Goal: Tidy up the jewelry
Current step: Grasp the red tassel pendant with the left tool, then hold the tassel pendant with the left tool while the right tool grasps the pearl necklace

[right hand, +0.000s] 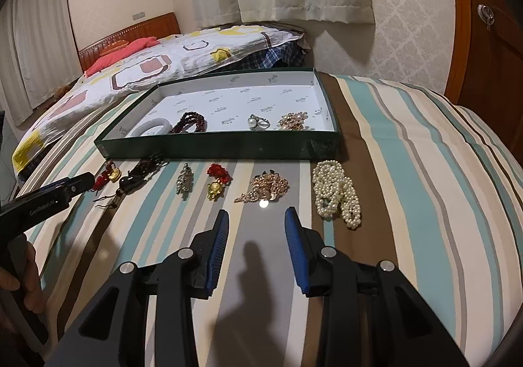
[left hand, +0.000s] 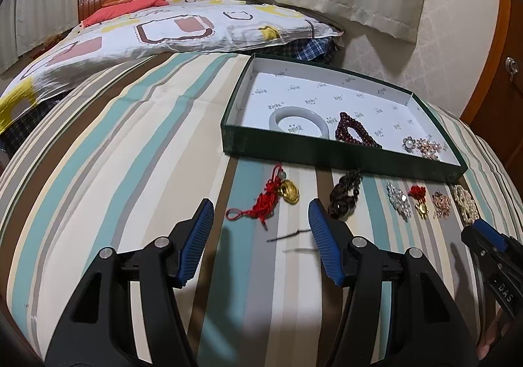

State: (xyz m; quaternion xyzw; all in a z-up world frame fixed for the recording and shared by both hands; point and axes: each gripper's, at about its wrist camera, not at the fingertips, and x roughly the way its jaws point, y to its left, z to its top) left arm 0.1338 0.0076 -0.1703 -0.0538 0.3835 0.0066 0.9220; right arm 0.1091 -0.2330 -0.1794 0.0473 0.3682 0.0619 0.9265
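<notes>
Two wide-open grippers [left hand: 261,213] [right hand: 256,220] over striped bedspread [left hand: 130,154] (curtained bedroom), green tray [right hand: 212,146] beyond.

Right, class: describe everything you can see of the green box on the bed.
The green box is a shallow rectangular tray, open-topped, seemingly cardboard, dark green outside, lined with white logo-printed paper. It lies flat on the striped bedspread. Along its near wall sit a pale bangle, dark red beads, a pearl ring and a rose-gold piece.

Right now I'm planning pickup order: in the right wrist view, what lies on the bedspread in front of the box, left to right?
Red-gold charm → dark beads → silver brooch → red-tassel gold charm → rose-gold chain → pearls.
</notes>
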